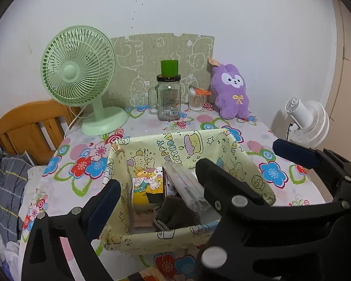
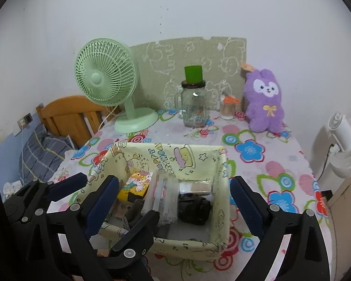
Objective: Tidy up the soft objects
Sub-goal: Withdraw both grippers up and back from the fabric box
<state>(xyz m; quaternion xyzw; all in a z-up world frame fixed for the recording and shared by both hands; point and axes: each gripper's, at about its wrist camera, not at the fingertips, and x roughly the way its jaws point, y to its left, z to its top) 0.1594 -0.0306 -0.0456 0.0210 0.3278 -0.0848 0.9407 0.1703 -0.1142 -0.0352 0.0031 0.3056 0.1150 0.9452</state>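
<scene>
A soft yellow box (image 2: 220, 201) with cartoon pictures on it sat on a table with a bright flower cloth (image 2: 278, 164). Both grippers hung just above the near side of the box. The right gripper (image 2: 173, 201) had its two blue pads far apart, with one pad (image 2: 100, 203) by the left wall of the box and the other by the right wall. Nothing was pinched between them. The left gripper (image 1: 203, 171) was wide open too, and it held nothing. Its left pad (image 1: 105, 208) was by the left wall of the box. Inside the box stood a yellow packet (image 2: 137, 183) with little animals on it. Next to it leaned a clear plastic pack (image 2: 162, 199), which stood up on its edge. A dark, crumpled soft thing (image 2: 194, 208) lay at the right side of the box floor. A grey cloth pouch (image 1: 175, 213) lay near the front. At the back of the table sat a purple plush toy (image 2: 264, 100), well apart from the box. A green fan (image 2: 105, 77), a glass jar (image 2: 194, 105) with a green cup (image 2: 193, 73) on top, and a tub of cotton buds (image 2: 228, 110) stood back there too.
</scene>
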